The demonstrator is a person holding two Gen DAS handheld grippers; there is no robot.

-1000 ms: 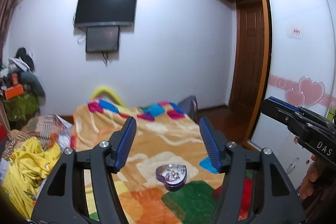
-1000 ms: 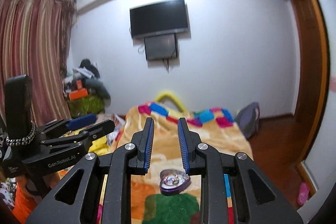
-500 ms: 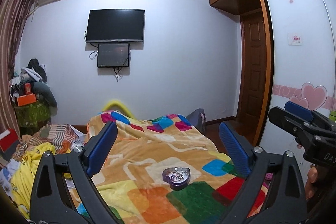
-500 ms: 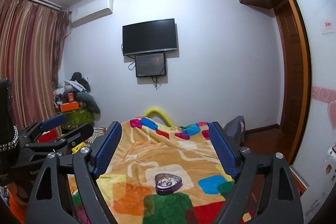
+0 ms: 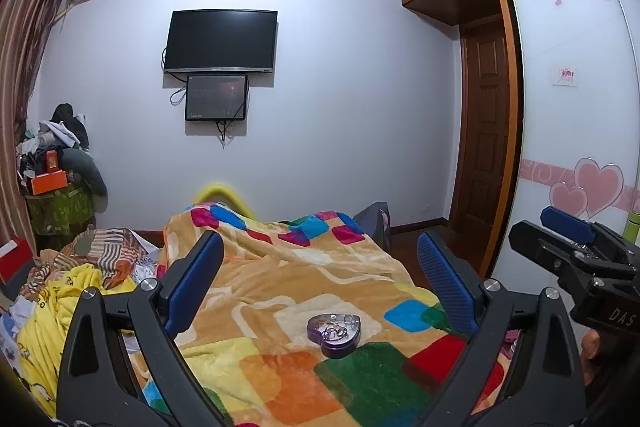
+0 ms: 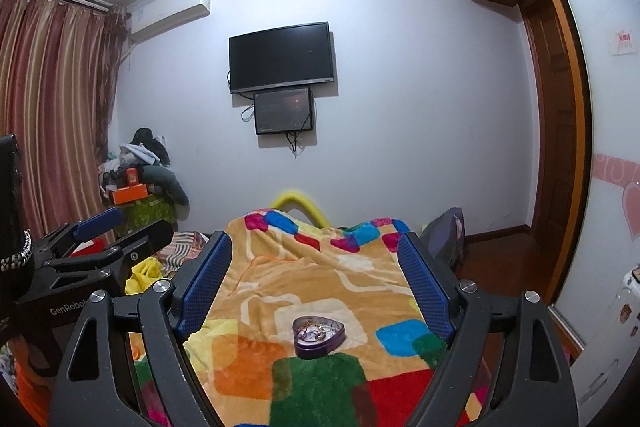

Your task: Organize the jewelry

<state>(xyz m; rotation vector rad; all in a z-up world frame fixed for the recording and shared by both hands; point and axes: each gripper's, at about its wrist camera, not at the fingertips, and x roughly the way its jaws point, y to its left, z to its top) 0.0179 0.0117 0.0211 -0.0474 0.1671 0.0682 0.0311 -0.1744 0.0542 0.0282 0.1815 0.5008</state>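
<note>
We look forward along two hand-held grippers over a bed covered with a blanket (image 5: 304, 279) of bright coloured squares on orange. On that blanket, ahead of both tools and touched by neither, sits a small purple heart-shaped box (image 5: 334, 333) with no lid on it, and inside we can make out a tangle of thin chains and small shiny pieces, too small to tell apart. Our left gripper (image 5: 320, 287) has its blue-padded jaws spread wide and released, with nothing between them but the view of the box beyond. Our right gripper (image 6: 316, 283) is the same: jaws fully apart and empty, framing the heart-shaped box (image 6: 319, 335) from slightly further right. In the left view the right tool shows at the right edge with part of a hand (image 5: 590, 351) under it. We see no loose jewelry lying on the blanket, so the pieces appear already gathered in the box. We judge the sorting near its end, or just starting; the pictures cannot settle which. No lid is visible anywhere, so if the box must be closed, that step is not yet done.
</note>
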